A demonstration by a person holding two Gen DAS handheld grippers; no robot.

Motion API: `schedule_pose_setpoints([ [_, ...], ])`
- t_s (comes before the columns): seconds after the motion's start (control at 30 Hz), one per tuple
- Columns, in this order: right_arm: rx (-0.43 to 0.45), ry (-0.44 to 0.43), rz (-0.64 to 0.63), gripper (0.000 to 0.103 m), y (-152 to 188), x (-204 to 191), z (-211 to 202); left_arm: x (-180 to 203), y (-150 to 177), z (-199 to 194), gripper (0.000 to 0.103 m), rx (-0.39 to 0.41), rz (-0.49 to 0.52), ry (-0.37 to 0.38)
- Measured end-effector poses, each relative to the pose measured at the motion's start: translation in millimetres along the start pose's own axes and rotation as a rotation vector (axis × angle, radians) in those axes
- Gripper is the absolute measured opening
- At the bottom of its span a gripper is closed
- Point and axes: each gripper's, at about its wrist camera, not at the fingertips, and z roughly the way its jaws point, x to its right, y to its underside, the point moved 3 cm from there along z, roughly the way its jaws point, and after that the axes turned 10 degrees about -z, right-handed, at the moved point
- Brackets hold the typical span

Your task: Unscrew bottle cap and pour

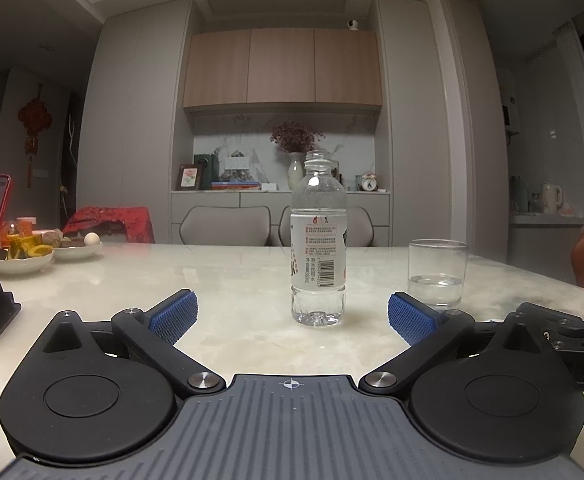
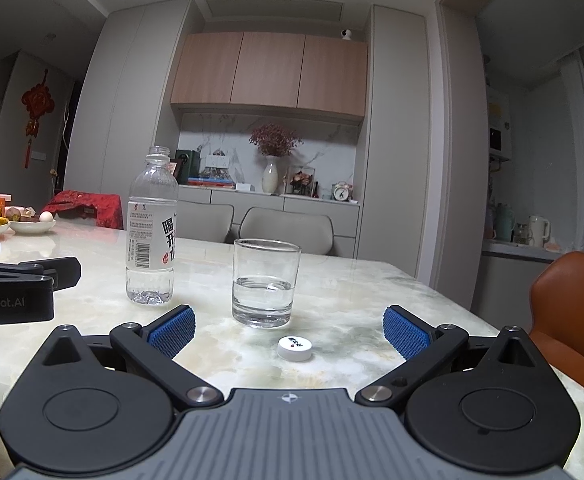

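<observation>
Standing upright on the marble table (image 1: 228, 280), the water bottle (image 1: 318, 240) has no cap on its neck. It looks almost empty, with only a little water at the bottom. The white cap (image 2: 295, 348) lies flat on the table, just in front of the drinking glass (image 2: 266, 282), and the glass holds some water at the bottom. So the unscrewing looks done, and the pouring looks done too, or very nearly.

The left gripper (image 1: 292, 316) is spread wide and holds nothing. It sits low near the table, with the bottle straight ahead of it and the glass off to its right. The right gripper (image 2: 290, 330) is also spread wide and holds nothing. The cap lies between its blue fingers (image 2: 172, 330), and the glass is just beyond.

If more water should go in, the left gripper must close on the bottle's middle, lift it, and tip it over the glass. If not, both can simply rest.
</observation>
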Motion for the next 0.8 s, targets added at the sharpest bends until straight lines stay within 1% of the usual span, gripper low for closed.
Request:
schedule_pose_setpoints([
  [0.2, -0.072, -0.042, 0.04, 0.103, -1, 6, 11, -2, -4, 7, 0.103, -0.051, -0.009, 0.017],
  [0.27, -0.095, -0.058, 0.058, 0.103, -1, 9, 14, -3, -6, 8, 0.103, -0.05, -0.008, 0.024],
  [0.37, -0.108, -0.065, 0.064, 0.103, -3, 12, 15, -5, -13, 11, 0.103, -0.054, -0.011, 0.037],
  [0.43, -0.117, -0.075, 0.062, 0.103, -8, 15, 19, -4, -19, 17, 0.103, -0.073, -0.009, 0.052],
  [0.5, -0.115, -0.087, 0.051, 0.103, -14, 17, 22, -4, -24, 23, 0.103, -0.088, -0.007, 0.055],
  [0.63, -0.116, -0.103, 0.004, 0.103, -26, 15, 33, -4, -31, 32, 0.103, -0.089, -0.008, 0.077],
  [0.8, -0.159, -0.135, -0.076, 0.103, -33, 12, 53, 6, -41, 45, 0.103, -0.077, 0.069, 0.093],
])
